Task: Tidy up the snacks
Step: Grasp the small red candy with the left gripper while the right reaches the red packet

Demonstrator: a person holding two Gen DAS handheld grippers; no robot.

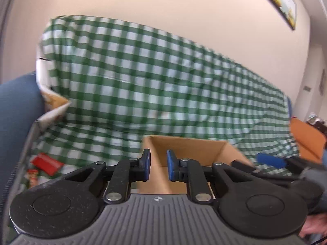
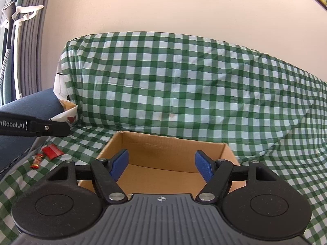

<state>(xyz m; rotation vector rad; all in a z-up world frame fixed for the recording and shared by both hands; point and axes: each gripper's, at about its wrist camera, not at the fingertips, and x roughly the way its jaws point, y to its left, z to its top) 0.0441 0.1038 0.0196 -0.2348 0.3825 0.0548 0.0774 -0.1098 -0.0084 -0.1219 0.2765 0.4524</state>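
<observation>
An open, empty cardboard box [image 1: 190,151] [image 2: 169,153] rests on a green-checked cloth, straight ahead of both grippers. My left gripper [image 1: 159,167] is shut, its blue pads nearly together with nothing between them, in front of the box's left part. My right gripper [image 2: 162,165] stands open over the box's near edge and holds nothing. One of its blue fingers [image 1: 269,160] shows at the right of the left wrist view. A red snack packet [image 1: 47,163] [image 2: 52,151] and a small wrapped candy [image 1: 32,177] [image 2: 37,160] lie on the cloth left of the box.
The checked cloth [image 1: 163,81] [image 2: 184,81] covers a sofa seat and back. A white paper bag [image 1: 53,112] [image 2: 68,112] leans at the left by a blue cushion [image 1: 18,110] [image 2: 30,106]. An orange cushion [image 1: 306,140] lies at the right.
</observation>
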